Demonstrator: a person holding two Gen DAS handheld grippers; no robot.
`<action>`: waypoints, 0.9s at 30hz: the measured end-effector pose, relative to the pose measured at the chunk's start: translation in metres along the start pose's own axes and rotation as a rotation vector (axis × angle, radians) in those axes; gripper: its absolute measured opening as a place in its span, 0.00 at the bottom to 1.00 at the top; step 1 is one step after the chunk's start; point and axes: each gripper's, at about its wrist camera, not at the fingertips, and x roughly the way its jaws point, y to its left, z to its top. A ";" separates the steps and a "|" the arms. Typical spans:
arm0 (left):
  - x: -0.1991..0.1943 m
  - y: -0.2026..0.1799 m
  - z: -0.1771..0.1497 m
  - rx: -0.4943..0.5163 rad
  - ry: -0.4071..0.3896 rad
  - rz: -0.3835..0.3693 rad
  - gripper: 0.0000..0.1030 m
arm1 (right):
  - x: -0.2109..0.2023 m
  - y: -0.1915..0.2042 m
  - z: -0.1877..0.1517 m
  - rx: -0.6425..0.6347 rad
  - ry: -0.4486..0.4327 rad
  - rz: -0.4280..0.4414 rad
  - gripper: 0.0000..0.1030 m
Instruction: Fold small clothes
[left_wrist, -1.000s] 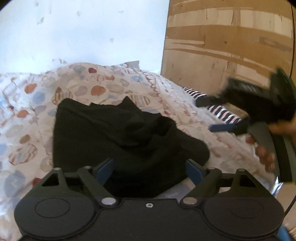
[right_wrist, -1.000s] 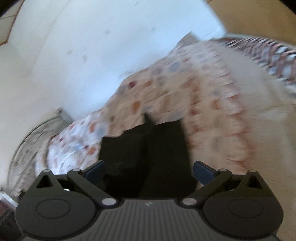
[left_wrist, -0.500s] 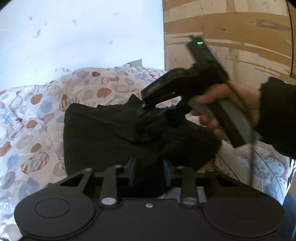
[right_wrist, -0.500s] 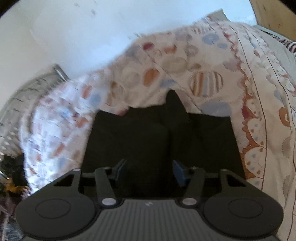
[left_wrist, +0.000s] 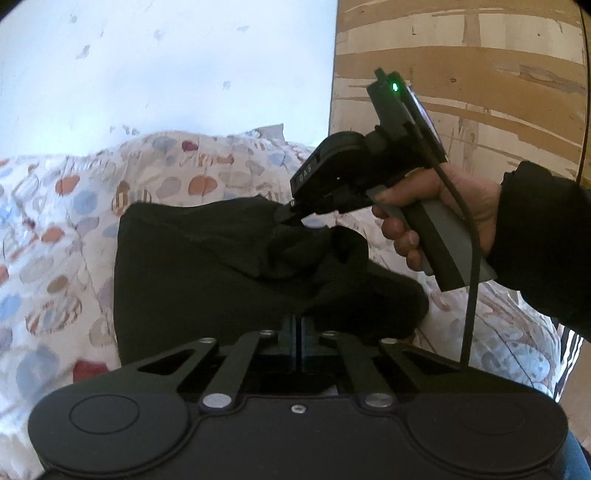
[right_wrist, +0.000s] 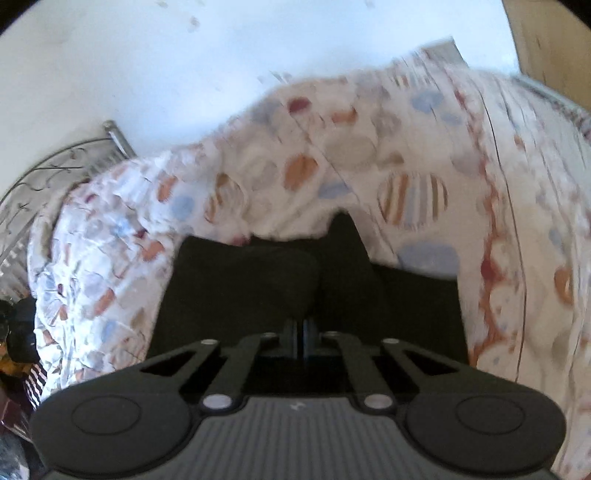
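A small black garment (left_wrist: 207, 266) lies rumpled on a bed covered by a patterned quilt (left_wrist: 55, 229). My left gripper (left_wrist: 298, 326) is shut on the garment's near edge, its blue pads pressed together on the cloth. In the left wrist view my right gripper (left_wrist: 291, 214) comes in from the right, held by a hand (left_wrist: 443, 206) in a black sleeve, and pinches a far fold of the garment. In the right wrist view the black garment (right_wrist: 258, 280) fills the middle, and the right gripper (right_wrist: 299, 330) is shut on its near edge.
A white wall (left_wrist: 166, 66) rises behind the bed. A worn wooden panel (left_wrist: 461, 74) stands at the right. A metal bed frame (right_wrist: 55, 173) and a pile of clutter (right_wrist: 14, 332) lie at the left of the right wrist view. A striped cloth (left_wrist: 569, 354) hangs at the right edge.
Both grippers went from wide open to shut on the black garment. The right gripper swung in from the right onto the garment's far fold. The left gripper stayed in place.
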 end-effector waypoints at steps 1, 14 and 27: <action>0.000 -0.004 0.004 0.011 -0.007 -0.003 0.00 | -0.006 0.002 0.005 -0.018 -0.018 -0.001 0.03; 0.015 -0.044 0.023 0.085 -0.028 -0.125 0.00 | -0.059 -0.042 0.018 0.005 -0.105 -0.083 0.03; 0.034 -0.050 0.007 0.094 0.073 -0.165 0.00 | -0.041 -0.075 -0.017 0.046 -0.032 -0.141 0.03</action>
